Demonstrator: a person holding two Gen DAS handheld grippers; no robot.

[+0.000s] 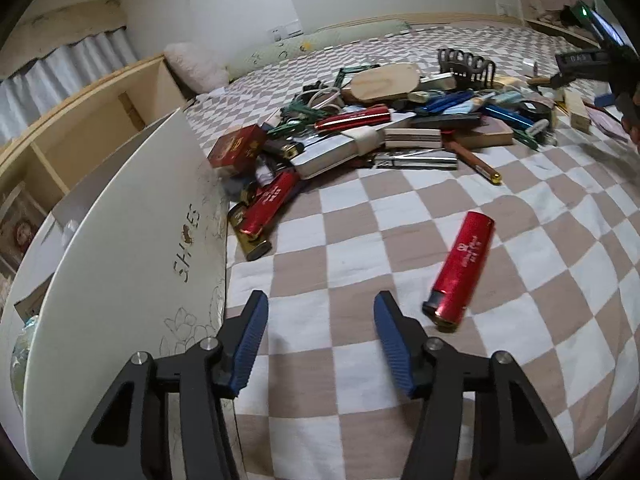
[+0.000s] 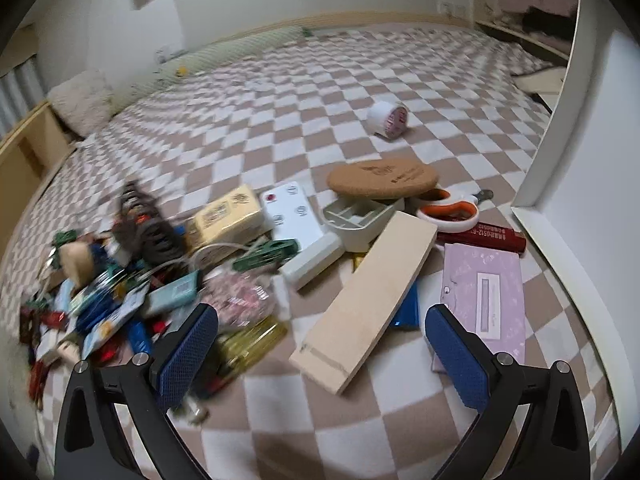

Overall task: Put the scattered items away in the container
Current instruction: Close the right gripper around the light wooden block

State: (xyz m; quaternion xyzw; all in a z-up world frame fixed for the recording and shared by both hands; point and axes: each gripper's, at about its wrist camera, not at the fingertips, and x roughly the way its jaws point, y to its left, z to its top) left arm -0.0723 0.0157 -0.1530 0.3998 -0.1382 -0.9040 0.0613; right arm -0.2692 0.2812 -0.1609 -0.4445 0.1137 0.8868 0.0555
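A white shoe box [image 1: 120, 248] stands at the left in the left wrist view. My left gripper [image 1: 320, 312] is open and empty, low over the checkered blanket beside the box. A red lighter [image 1: 462, 268] lies just right of it. A pile of scattered items [image 1: 360, 128] lies beyond. My right gripper [image 2: 320, 332] is open and empty above a pale wooden block [image 2: 368, 300]. A purple packet [image 2: 484, 292] lies by its right finger. The right gripper also shows at the far right of the left wrist view [image 1: 612, 76].
A cork disc [image 2: 382, 178], white remote [image 2: 292, 212], grey tray [image 2: 360, 216], orange-white scissors [image 2: 448, 210] and tape roll [image 2: 386, 120] lie on the blanket [image 2: 280, 100]. A white panel [image 2: 580, 160] stands at right. Wooden shelving [image 1: 60, 144] runs behind the box.
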